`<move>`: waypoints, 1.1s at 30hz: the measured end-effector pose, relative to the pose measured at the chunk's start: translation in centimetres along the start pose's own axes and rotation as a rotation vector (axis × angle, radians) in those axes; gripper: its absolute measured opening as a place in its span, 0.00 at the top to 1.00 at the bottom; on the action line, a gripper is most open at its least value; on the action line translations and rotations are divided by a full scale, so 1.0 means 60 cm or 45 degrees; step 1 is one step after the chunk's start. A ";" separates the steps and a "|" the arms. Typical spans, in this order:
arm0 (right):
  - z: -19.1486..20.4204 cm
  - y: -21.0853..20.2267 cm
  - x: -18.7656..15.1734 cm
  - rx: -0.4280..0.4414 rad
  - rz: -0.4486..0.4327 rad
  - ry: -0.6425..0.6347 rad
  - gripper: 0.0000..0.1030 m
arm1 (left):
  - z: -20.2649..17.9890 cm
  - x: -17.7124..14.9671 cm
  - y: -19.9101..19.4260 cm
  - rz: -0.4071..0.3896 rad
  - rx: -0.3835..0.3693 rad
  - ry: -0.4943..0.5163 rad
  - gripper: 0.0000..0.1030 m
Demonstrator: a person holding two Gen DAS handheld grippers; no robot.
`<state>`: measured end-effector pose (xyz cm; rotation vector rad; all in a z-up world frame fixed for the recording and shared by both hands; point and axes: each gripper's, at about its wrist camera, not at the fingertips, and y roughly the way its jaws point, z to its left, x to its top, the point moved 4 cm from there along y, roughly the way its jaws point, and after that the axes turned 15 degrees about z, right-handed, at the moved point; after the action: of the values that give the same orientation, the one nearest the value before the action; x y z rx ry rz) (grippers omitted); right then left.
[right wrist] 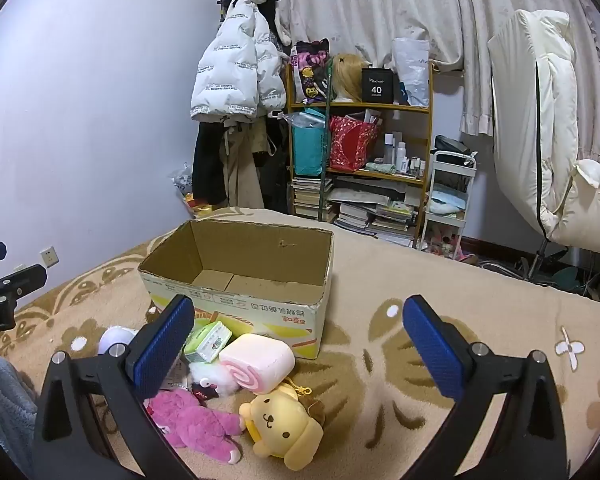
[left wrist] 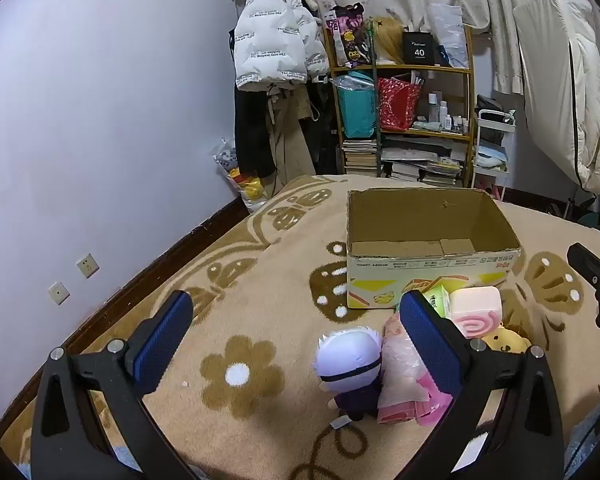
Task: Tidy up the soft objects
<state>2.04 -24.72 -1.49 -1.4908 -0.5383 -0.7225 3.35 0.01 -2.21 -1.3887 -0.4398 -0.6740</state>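
Note:
An open, empty cardboard box (left wrist: 432,256) (right wrist: 240,280) stands on a beige flowered blanket. A cluster of soft toys lies in front of it: a white-haired doll (left wrist: 350,364), a pink plush (right wrist: 192,420) (left wrist: 404,384), a pink swirl-roll cushion (right wrist: 260,360) (left wrist: 478,308), a yellow dog plush (right wrist: 282,428) (left wrist: 504,340), a small white plush (right wrist: 214,378) and a green tissue pack (right wrist: 208,340) (left wrist: 440,298). My left gripper (left wrist: 296,312) is open above the doll. My right gripper (right wrist: 300,316) is open above the toys' right side. Both are empty.
The blanket (left wrist: 240,280) covers a bed that meets a lilac wall at the left. Behind the bed stand a cluttered wooden shelf (right wrist: 360,152), hanging coats (right wrist: 236,80), a small white cart (right wrist: 448,200) and a cream chair (right wrist: 548,132).

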 end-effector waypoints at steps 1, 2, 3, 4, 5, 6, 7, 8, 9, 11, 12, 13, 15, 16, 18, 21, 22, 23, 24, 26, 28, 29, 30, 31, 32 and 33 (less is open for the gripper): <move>0.000 0.000 0.000 0.001 -0.001 0.000 0.00 | 0.000 0.000 0.000 -0.005 0.005 0.000 0.01; 0.000 0.000 0.000 0.000 -0.001 0.001 0.00 | 0.001 0.000 0.000 -0.006 0.006 0.000 0.01; 0.000 0.000 0.000 -0.002 -0.001 0.001 0.00 | 0.002 0.000 0.000 -0.007 0.005 0.000 0.01; 0.000 -0.001 0.000 0.001 -0.004 0.000 0.00 | 0.003 0.001 0.000 -0.008 0.007 0.000 0.01; 0.000 -0.001 0.000 0.002 -0.003 0.001 0.00 | 0.005 0.001 0.001 -0.007 0.008 0.000 0.01; 0.000 0.000 0.000 0.003 -0.002 0.002 0.00 | 0.006 0.001 0.002 -0.006 0.008 0.000 0.01; 0.000 0.000 0.000 0.003 -0.002 0.002 0.00 | 0.008 0.002 0.003 -0.006 0.010 0.000 0.01; 0.000 0.000 0.000 0.003 0.000 0.002 0.00 | 0.011 0.003 0.004 -0.006 0.010 0.000 0.01; 0.000 -0.001 0.000 0.005 -0.006 0.002 0.00 | 0.000 0.000 -0.001 -0.015 0.015 0.010 0.01; 0.000 -0.001 0.000 0.005 -0.006 0.002 0.00 | 0.001 0.000 -0.002 -0.015 0.016 0.010 0.01; 0.000 0.000 0.000 0.004 -0.005 0.003 0.00 | 0.001 0.000 -0.002 -0.015 0.016 0.010 0.01; 0.000 0.001 0.000 0.004 -0.005 0.003 0.00 | 0.002 0.000 -0.002 -0.015 0.016 0.010 0.01; 0.000 0.002 -0.001 0.004 -0.003 0.003 0.00 | 0.000 0.000 -0.001 -0.016 0.021 0.011 0.01; 0.000 0.002 -0.001 0.004 -0.005 0.004 0.00 | 0.000 0.000 -0.001 -0.016 0.022 0.011 0.01; 0.000 0.002 -0.001 0.005 -0.005 0.004 0.00 | 0.000 0.000 -0.001 -0.016 0.022 0.012 0.01; 0.000 0.003 -0.001 0.005 -0.003 0.003 0.00 | 0.000 0.000 -0.002 -0.016 0.023 0.013 0.01; 0.000 0.003 -0.001 0.006 -0.003 0.004 0.00 | 0.000 0.000 -0.002 -0.016 0.024 0.013 0.01; 0.000 0.003 -0.001 0.007 -0.004 0.005 0.00 | 0.000 0.000 -0.002 -0.016 0.024 0.014 0.01; 0.000 0.003 -0.001 0.005 -0.004 0.005 0.00 | 0.000 0.000 -0.002 -0.015 0.023 0.014 0.01; 0.000 0.003 -0.001 0.007 -0.004 0.006 0.00 | 0.000 0.000 -0.002 -0.016 0.025 0.014 0.01; 0.000 0.003 -0.001 0.005 -0.003 0.006 0.00 | 0.000 0.000 -0.002 -0.016 0.024 0.014 0.01; 0.000 0.003 -0.001 0.007 -0.003 0.006 0.00 | 0.000 0.000 -0.001 -0.016 0.026 0.015 0.01; 0.001 0.004 -0.001 0.008 -0.003 0.006 0.00 | 0.000 0.000 -0.001 -0.015 0.026 0.015 0.01; 0.001 0.004 -0.001 0.008 -0.003 0.006 0.00 | 0.000 0.000 -0.002 -0.015 0.026 0.015 0.01; 0.001 0.004 -0.001 0.007 -0.003 0.005 0.00 | 0.000 0.000 -0.002 -0.015 0.027 0.015 0.01; 0.001 0.004 -0.001 0.007 -0.003 0.005 0.00 | 0.000 0.000 -0.002 -0.015 0.026 0.016 0.01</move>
<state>2.18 -24.69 -1.72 -1.4834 -0.5387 -0.7255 3.29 0.00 -2.13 -1.3633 -0.4445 -0.6859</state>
